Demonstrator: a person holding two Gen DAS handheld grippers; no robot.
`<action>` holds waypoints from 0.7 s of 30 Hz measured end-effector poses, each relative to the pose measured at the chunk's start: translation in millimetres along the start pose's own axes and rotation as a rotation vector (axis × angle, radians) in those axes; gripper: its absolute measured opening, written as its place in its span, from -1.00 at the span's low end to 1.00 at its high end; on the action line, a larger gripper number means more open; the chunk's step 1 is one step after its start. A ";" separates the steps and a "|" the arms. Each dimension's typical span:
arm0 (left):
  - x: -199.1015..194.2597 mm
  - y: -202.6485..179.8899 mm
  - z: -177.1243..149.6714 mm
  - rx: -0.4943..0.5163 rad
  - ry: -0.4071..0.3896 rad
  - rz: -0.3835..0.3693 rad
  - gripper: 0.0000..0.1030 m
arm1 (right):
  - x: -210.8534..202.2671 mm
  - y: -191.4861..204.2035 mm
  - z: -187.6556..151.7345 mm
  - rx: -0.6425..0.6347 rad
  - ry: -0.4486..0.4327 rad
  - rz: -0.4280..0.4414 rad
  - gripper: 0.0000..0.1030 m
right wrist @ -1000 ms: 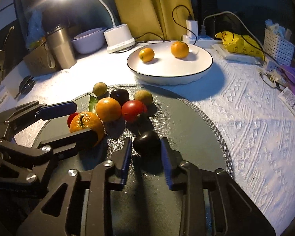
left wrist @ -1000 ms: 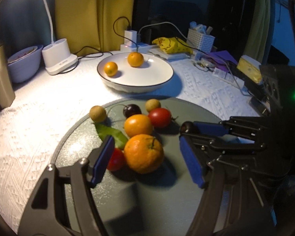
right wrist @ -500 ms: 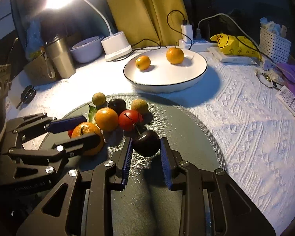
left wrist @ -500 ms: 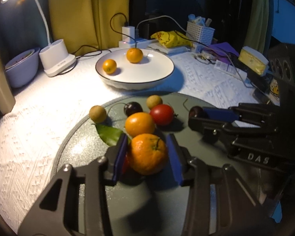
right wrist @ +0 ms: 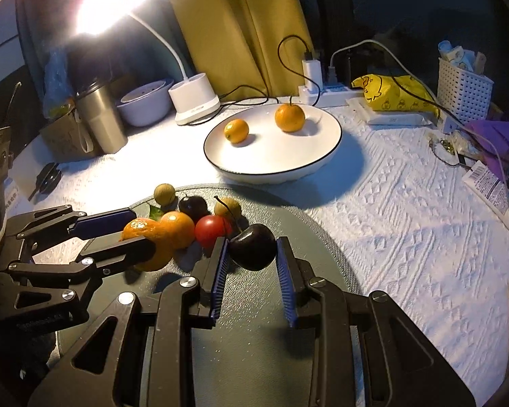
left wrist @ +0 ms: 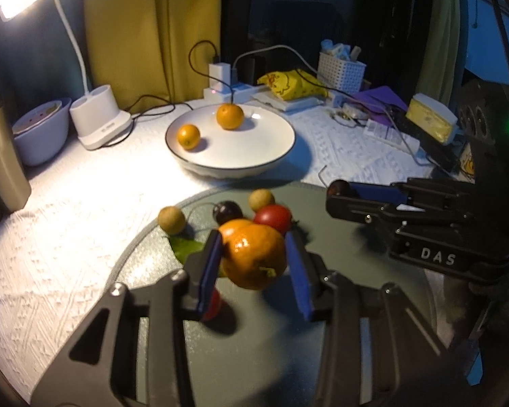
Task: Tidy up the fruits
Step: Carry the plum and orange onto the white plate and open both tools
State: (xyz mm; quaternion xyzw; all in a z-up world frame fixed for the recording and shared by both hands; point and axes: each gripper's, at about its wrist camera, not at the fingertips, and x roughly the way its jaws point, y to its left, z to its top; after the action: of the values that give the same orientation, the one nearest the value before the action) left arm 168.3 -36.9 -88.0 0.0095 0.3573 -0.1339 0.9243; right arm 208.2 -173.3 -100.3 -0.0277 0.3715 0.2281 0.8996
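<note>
Since the frame a second ago, the left gripper has closed from a wide straddle onto the big mandarin, and its blue pads now press the fruit's two flanks.

From the left wrist, that mandarin looks clear of the round grey mat, with its shadow loose beneath it. Behind it, toward the mat's far edge, sit a smaller orange, a red tomato, a dark cherry and two tan longans, packed close together. A small red fruit lies just under the left pad. The side grip probably suits the mandarin because its neighbours crowd only its far side. Past the mat's far edge stands the white plate with two oranges on its far half; its near half is bare, so there is room to set fruit down.

From the right wrist, the right gripper is clamped narrowly on a dark plum-like fruit, which also appears raised off the mat. The left gripper reaches in from the left, close beside it, so the two tools have little room between them. The tomato sits just left of the held fruit. To the right the white tablecloth is open as far as the cables and papers at the table's right edge. The straight path to the plate looks clear.
</note>
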 end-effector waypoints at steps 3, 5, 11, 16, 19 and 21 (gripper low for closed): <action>-1.1 0.8 6.3 0.001 -0.010 -0.002 -0.23 | -0.8 -2.0 5.0 -0.002 -0.006 0.000 -0.42; -2.4 0.9 11.6 0.003 -0.019 -0.005 -0.23 | -1.2 -2.9 8.2 -0.004 -0.010 0.000 -0.42; -3.9 3.5 26.6 0.005 -0.045 -0.010 -0.23 | -0.4 -8.3 20.8 -0.006 -0.025 -0.001 -0.42; 0.3 8.0 38.0 0.000 -0.054 -0.011 -0.23 | 2.5 -12.5 32.5 -0.008 -0.036 0.000 -0.42; 4.6 10.4 44.0 0.000 -0.057 -0.013 -0.23 | 5.4 -15.8 38.3 -0.010 -0.039 -0.001 -0.42; 8.5 12.4 48.3 -0.001 -0.057 -0.015 -0.23 | 8.4 -18.2 43.0 -0.010 -0.041 -0.001 -0.42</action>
State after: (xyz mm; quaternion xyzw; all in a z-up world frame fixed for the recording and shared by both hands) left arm 209.3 -32.4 -58.6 0.0024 0.3309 -0.1407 0.9331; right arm 249.5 -176.8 -77.2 -0.0279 0.3517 0.2301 0.9070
